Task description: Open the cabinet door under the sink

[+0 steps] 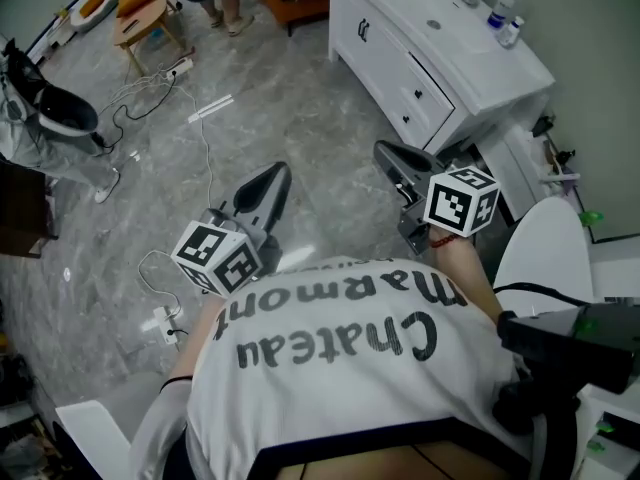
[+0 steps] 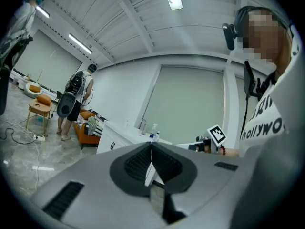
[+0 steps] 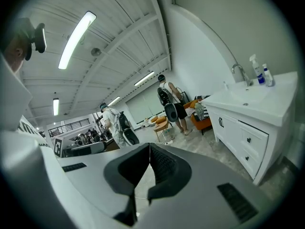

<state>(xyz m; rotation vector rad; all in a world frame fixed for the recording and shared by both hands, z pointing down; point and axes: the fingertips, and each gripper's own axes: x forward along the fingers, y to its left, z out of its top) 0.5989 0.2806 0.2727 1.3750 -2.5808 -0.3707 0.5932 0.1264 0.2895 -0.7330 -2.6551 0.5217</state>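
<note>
Marble floor [image 1: 300, 98] under left tongs [image 1: 274, 176] and right tongs [image 1: 390, 154], both together, empty, seemingly clear of cabinet [image 1: 395, 63].

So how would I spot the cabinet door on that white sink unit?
Find the white sink unit along the wall, with bottles on top. The cabinet door is on its front at the far end, marked by curved black handles; the drawers beside it carry only small round knobs.
</note>
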